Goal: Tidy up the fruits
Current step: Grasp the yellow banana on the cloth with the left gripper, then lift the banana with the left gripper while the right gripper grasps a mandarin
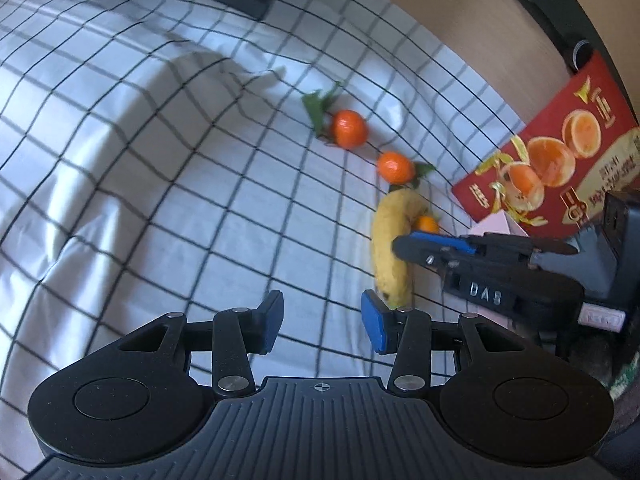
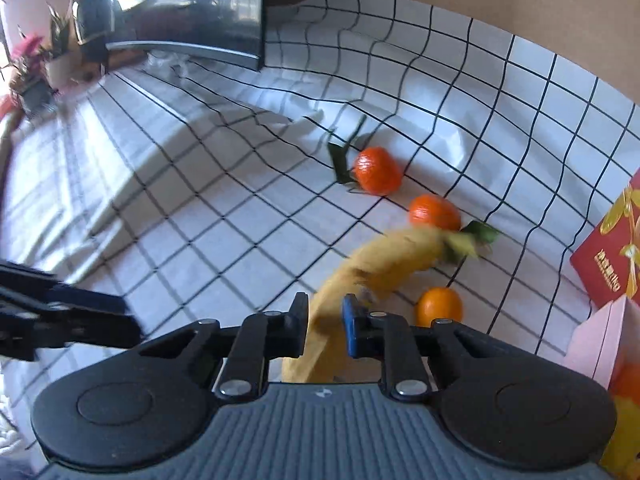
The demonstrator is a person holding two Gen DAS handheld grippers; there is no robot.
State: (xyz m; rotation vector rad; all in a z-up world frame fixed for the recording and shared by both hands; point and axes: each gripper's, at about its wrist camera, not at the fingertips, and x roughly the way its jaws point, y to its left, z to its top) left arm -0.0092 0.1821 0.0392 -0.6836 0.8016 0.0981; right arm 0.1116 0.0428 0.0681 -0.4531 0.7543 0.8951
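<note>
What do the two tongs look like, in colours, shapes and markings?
Both are matte black. The left tongs have two round side discs, a ribbed grey centre plate with a small crosshair mark, silver rivets on the linkage bars, and blue pads. The right tongs look the same; seen from the left camera, their body carries white letters "DAS".

A yellow banana (image 2: 376, 264), curved and lightly speckled, lay on a white checked cloth (image 2: 224, 232) with its stem toward three small oranges: two leafy ones (image 2: 378, 171) (image 2: 435, 211) beyond it and a third (image 2: 439, 305) tucked beside it.
</note>
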